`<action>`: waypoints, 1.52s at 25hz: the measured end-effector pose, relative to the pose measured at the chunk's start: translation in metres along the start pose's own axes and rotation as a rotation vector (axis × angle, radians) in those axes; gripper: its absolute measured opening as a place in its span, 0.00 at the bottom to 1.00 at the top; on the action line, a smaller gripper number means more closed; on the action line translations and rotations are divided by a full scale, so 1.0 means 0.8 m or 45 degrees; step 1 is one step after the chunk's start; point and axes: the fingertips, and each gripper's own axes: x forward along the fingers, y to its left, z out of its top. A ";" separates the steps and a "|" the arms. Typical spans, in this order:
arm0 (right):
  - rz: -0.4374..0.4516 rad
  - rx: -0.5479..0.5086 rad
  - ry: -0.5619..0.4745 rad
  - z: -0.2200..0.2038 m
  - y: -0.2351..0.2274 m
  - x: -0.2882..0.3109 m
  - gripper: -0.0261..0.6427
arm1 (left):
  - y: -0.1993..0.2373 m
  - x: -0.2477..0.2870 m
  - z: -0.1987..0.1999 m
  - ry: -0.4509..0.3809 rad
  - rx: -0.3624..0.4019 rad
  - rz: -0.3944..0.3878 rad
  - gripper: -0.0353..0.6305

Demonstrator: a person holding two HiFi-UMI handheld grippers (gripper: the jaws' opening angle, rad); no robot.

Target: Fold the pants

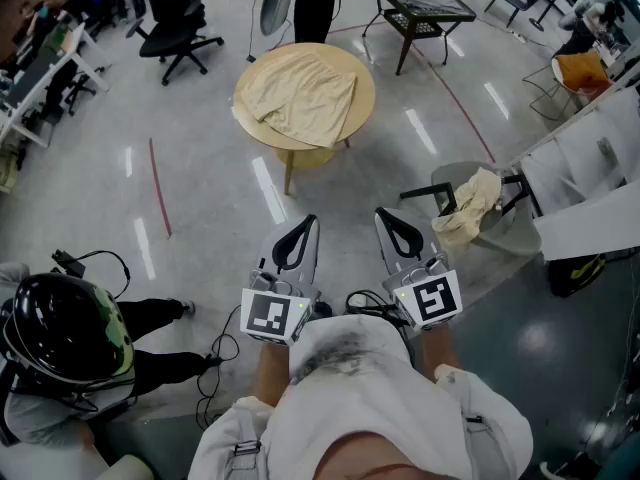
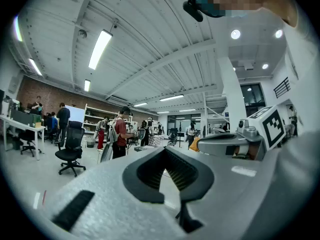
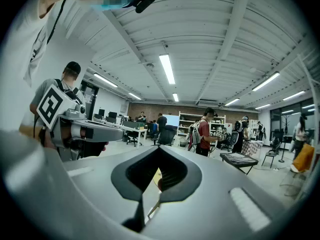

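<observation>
Beige pants lie spread and rumpled on a round wooden table at the top middle of the head view, well ahead of me. My left gripper is held close to my chest, shut and empty, pointing level toward the table. Beside it my right gripper is also shut with nothing in it. In the left gripper view the shut jaws fill the lower frame. The right gripper view shows its closed jaws with a sliver of the yellow table between the pads.
A chair with a beige cloth stands to the right. A person in a helmet crouches at the lower left. An office chair and a black table stand farther off. A person in red stands beyond.
</observation>
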 end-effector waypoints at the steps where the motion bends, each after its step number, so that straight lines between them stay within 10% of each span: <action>1: 0.005 -0.005 -0.009 0.000 -0.006 -0.007 0.05 | -0.011 0.004 0.001 -0.006 0.009 0.004 0.06; 18: 0.064 0.062 -0.073 -0.025 -0.100 -0.079 0.05 | -0.119 0.072 -0.008 -0.024 0.033 0.104 0.06; 38: 0.048 -0.013 -0.068 -0.042 -0.192 0.006 0.05 | -0.060 0.190 -0.015 -0.067 0.030 0.127 0.06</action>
